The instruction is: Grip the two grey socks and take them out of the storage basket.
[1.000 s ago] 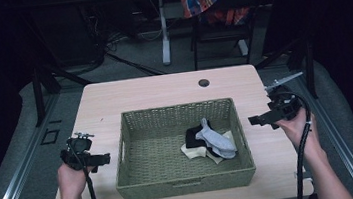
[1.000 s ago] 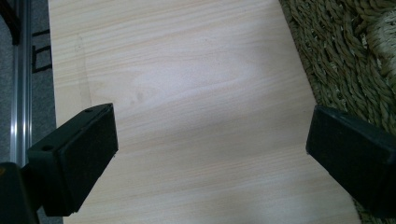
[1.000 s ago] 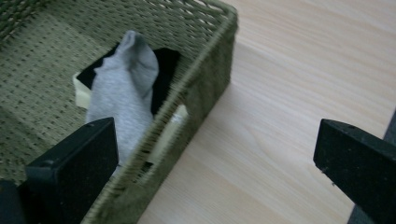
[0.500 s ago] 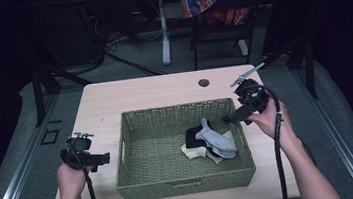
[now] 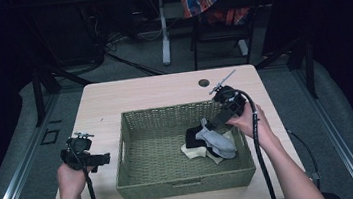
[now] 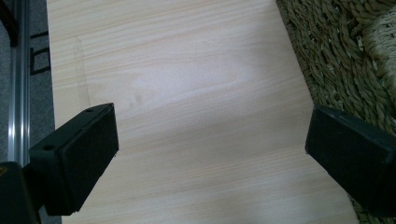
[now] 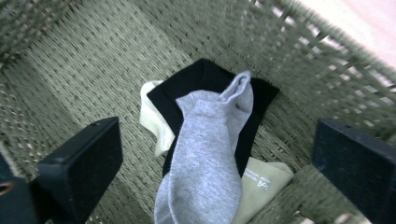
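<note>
My right tongs [image 5: 211, 124] hang over the far right part of the woven basket [image 5: 139, 184], jaws wide apart w/ nothing between them, pointed down at the sock pile. In the right gripper view the grey sock [image 7: 210, 154] lies on top, over a black sock [image 7: 205, 77]; a cream sock [image 7: 152, 121] pokes out on 1 side and an olive piece [image 7: 261, 186] w/ small print sits under the grey one's lower end. The pile lies in the basket's right half, near the far right corner.

My left tongs [image 5: 102, 159] sit over the bare tabletop [image 5: 153, 89] just left of the basket, jaws also wide apart, empty. In the left gripper view 1 jaw is close by the basket wall [image 6: 336, 60]. A small dark round spot [image 5: 204, 83] sits near the tabletop's far edge.
</note>
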`<action>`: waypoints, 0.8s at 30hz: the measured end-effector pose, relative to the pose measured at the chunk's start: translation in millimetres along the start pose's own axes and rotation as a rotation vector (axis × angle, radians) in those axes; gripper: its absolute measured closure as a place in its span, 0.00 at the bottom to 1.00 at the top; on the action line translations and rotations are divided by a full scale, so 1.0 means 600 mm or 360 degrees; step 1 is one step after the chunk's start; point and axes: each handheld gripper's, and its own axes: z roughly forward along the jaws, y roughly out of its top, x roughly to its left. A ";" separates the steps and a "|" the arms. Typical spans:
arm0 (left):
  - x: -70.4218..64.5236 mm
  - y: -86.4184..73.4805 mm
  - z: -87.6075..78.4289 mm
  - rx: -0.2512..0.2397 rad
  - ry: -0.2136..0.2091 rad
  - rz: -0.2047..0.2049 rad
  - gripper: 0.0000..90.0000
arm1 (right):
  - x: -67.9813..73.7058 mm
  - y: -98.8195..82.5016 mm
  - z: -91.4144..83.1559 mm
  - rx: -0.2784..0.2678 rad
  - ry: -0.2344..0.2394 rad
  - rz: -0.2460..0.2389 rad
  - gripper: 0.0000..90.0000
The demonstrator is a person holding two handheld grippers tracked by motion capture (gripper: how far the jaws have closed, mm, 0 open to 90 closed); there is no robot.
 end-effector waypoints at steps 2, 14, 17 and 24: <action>0.000 0.000 0.000 0.0001 -0.0002 0.0003 0.03 | 0.000 -0.003 0.013 0.0046 0.0001 0.0002 0.08; 0.001 -0.001 -0.001 0.0004 0.0007 0.0002 0.04 | 0.010 -0.006 0.073 0.0221 -0.0087 0.0042 0.48; 0.000 0.000 0.000 0.0007 0.0006 0.0005 0.04 | 0.014 -0.005 0.084 0.0277 -0.0110 0.0032 0.54; 0.002 -0.002 -0.001 0.0014 0.0009 0.0005 0.05 | 0.014 -0.005 0.104 0.0363 -0.0151 0.0050 0.65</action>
